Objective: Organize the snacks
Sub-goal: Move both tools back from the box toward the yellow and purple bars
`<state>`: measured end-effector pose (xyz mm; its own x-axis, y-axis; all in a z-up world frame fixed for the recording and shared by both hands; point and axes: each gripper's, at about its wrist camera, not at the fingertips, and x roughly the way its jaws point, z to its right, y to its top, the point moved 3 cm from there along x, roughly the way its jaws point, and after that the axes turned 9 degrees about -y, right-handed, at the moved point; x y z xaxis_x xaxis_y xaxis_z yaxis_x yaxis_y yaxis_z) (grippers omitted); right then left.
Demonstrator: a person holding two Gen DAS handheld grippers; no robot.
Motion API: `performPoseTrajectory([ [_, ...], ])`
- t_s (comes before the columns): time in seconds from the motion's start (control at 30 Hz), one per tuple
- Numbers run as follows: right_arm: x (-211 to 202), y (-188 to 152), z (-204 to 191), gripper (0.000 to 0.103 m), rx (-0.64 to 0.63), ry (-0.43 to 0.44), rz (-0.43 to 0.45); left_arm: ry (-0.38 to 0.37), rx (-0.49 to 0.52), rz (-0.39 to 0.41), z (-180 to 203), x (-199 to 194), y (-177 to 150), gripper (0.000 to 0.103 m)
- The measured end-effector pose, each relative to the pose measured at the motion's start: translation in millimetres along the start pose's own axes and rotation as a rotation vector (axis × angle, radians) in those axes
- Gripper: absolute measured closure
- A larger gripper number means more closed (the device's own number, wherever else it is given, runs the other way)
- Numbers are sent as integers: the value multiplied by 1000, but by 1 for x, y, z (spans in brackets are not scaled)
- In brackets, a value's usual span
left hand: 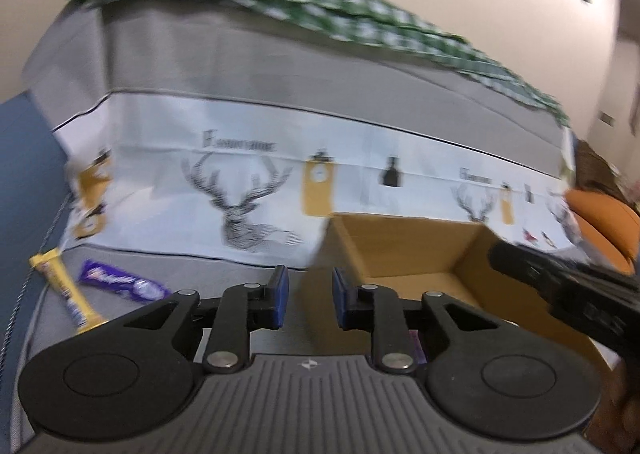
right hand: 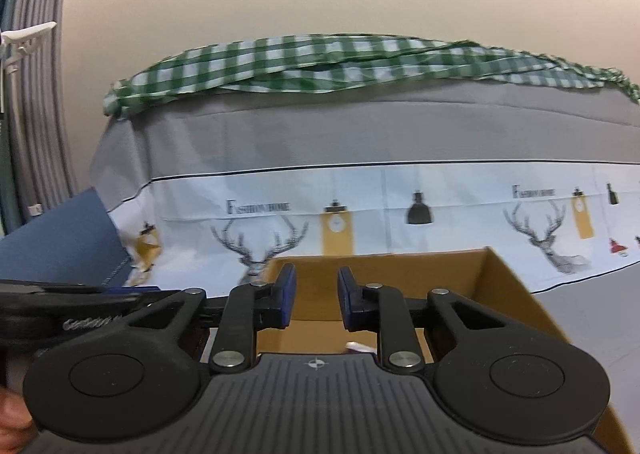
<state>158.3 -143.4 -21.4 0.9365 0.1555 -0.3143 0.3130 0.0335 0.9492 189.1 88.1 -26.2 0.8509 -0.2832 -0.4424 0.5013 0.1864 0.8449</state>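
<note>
An open cardboard box stands on the grey table; it also shows in the right wrist view. My left gripper is open and empty, at the box's left side. A purple snack bar and a yellow snack bar lie on the table to its left. A purple wrapper peeks out by its right finger. My right gripper is open and empty above the box; a small white wrapper shows inside. The right gripper's body reaches in from the right in the left wrist view.
A white cloth printed with deer and lamps lies across the table. A green checked cloth is bunched at the far edge against the wall. A blue notebook lies at left. An orange object sits at right.
</note>
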Motion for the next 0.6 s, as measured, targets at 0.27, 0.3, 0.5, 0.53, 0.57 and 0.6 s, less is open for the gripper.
performPoseTrajectory([
  [0.27, 6, -7, -39, 79, -3, 110, -46, 157, -171, -17, -64, 8, 7, 77],
  [0.3, 7, -8, -43, 79, -6, 124, -49, 177, -204, -23, -72, 9, 7, 77],
  [0.5, 20, -11, -65, 79, -7, 256, -171, 293, -434, -52, -123, 11, 2, 77],
  [0.53, 25, -8, -71, 78, -16, 270, -202, 308, -471, -50, -132, 11, 1, 77],
  [0.57, 29, -6, -78, 78, -29, 283, -227, 326, -510, -48, -142, 10, 0, 76],
  [0.6, 34, -2, -85, 78, -45, 293, -244, 347, -539, -46, -150, 9, -1, 75],
])
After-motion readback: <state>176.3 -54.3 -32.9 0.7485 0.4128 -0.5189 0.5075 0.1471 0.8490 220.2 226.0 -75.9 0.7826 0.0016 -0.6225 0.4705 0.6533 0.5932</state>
